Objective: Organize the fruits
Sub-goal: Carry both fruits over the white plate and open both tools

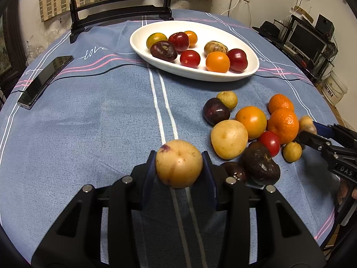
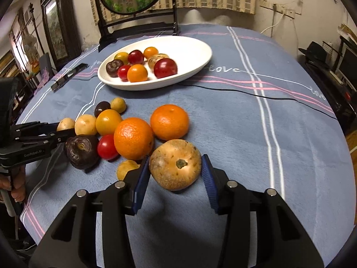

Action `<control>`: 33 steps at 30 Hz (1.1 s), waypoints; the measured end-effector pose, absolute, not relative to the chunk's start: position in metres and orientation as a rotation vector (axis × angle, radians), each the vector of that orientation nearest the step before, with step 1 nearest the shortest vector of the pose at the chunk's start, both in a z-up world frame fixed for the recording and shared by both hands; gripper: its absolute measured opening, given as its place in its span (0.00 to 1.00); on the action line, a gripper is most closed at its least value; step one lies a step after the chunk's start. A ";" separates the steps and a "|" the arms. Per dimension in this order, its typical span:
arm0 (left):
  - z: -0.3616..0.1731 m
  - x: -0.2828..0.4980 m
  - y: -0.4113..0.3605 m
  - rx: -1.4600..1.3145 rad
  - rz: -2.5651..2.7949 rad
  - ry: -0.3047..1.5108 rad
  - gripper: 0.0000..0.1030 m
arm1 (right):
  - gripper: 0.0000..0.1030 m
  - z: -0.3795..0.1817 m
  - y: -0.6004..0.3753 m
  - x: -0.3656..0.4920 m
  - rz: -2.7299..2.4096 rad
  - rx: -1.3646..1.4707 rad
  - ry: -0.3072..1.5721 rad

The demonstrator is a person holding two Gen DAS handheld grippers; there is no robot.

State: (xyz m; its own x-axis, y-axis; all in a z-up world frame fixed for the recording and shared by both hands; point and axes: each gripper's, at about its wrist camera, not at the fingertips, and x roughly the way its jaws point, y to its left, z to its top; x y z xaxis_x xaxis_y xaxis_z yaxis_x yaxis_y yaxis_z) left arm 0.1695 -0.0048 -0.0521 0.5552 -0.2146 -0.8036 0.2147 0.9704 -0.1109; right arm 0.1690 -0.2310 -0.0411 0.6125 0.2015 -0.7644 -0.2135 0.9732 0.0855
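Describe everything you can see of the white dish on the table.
The white dish is a long, shallow oval, smooth and glossy like ceramic. It sits flat on the blue striped tablecloth at the far side, near a dark wooden stand. Eight small fruits lie inside, red, orange, dark purple and tan. No tool touches it.

Your right gripper [image 1: 306,137] covers most of a tan fruit [image 1: 307,124] in the left wrist view. A small dark fruit [image 1: 235,171] sits half hidden behind your left gripper's finger [image 1: 209,174]. The hand [image 2: 16,184] is cut off at the frame edge.
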 end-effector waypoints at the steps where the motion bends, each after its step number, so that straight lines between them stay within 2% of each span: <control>1: -0.052 0.169 -0.005 0.000 -0.252 0.948 0.39 | 0.45 -0.040 -0.234 0.167 0.235 -0.007 0.875; 7: -0.049 0.166 -0.005 0.001 -0.243 0.946 0.39 | 0.45 -0.031 -0.253 0.153 0.214 0.047 0.843; 20: 0.011 0.169 -0.012 0.038 -0.268 0.819 0.39 | 0.45 0.005 -0.256 0.154 0.234 0.098 0.730; 27: 0.036 0.197 -0.018 0.034 -0.267 0.776 0.39 | 0.45 0.037 -0.240 0.186 0.259 0.069 0.640; 33: 0.039 0.240 -0.025 0.026 -0.245 0.774 0.39 | 0.45 0.042 -0.226 0.235 0.275 0.048 0.640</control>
